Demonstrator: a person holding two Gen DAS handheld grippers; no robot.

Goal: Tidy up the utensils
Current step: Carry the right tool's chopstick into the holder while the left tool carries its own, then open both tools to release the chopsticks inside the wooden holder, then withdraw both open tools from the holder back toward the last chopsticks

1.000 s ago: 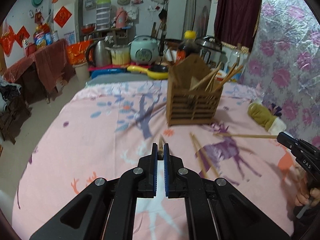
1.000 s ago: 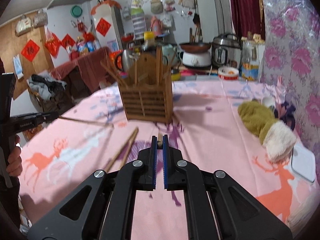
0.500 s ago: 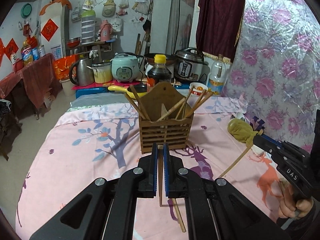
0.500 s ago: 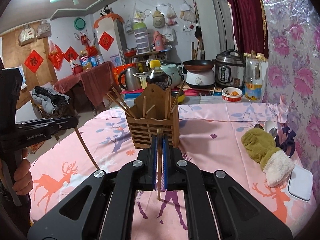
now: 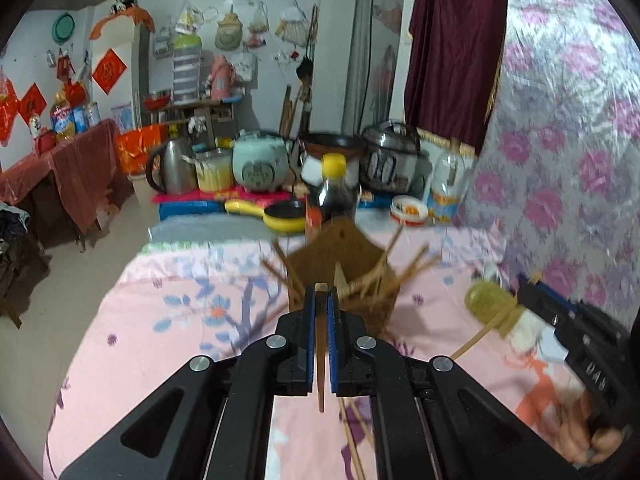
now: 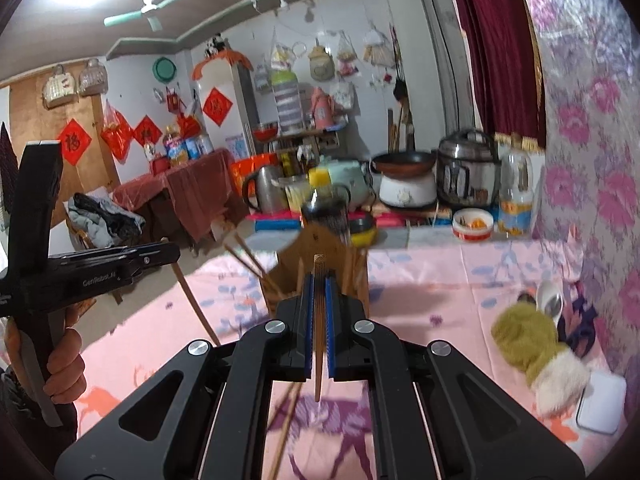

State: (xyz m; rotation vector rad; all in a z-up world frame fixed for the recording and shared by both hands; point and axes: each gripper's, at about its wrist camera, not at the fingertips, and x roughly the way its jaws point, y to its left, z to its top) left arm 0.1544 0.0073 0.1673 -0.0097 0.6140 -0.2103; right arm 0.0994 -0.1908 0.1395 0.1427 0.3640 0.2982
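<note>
A wooden slatted utensil holder (image 5: 352, 276) stands on the pink tablecloth with several chopsticks leaning in it; it also shows in the right wrist view (image 6: 320, 268). My left gripper (image 5: 320, 300) is shut on a chopstick (image 5: 321, 364) that hangs down between its pads, raised just in front of the holder. My right gripper (image 6: 319, 284) is shut on another chopstick (image 6: 318, 356), also raised before the holder. Loose chopsticks (image 5: 352, 440) lie on the cloth below; they also show in the right wrist view (image 6: 286, 428).
A green and white mitten (image 6: 536, 348) and a white box (image 6: 600, 400) lie at the table's right. A soy sauce bottle (image 5: 332, 196), a yellow pan (image 5: 280, 216) and cookers stand behind the holder. A flowered wall covering (image 5: 580, 140) bounds the right side.
Both grippers have risen from the cloth, each lifting a chopstick, and tilted up and moved closer to the holder. The views are now blurred by motion.
</note>
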